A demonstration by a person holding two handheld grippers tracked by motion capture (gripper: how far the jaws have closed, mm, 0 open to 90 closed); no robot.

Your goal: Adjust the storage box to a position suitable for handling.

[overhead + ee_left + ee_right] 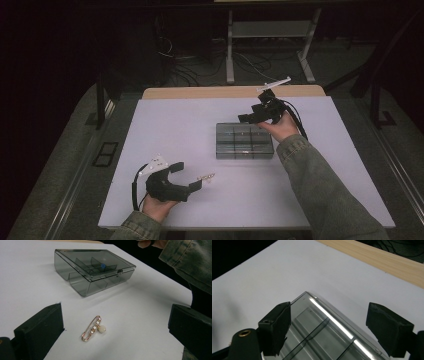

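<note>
On the white table (165,120), a closed grey plastic box (244,141) with compartments lies just under the right tongs (256,116), whose jaws stand released above its far edge. Between the released jaws of the left tongs (187,176) lies a small gold pin (93,328) with pearls.

Box (324,337) cut off at bottom edge, right gripper view; blue item (102,265) inside too small to ID.

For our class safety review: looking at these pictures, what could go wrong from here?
1. The gold pin is thin and lies flat on the table; the open left gripper might push it away rather than grasp it.
2. The right gripper hangs open over the closed box; pressing down might slide it.
</note>
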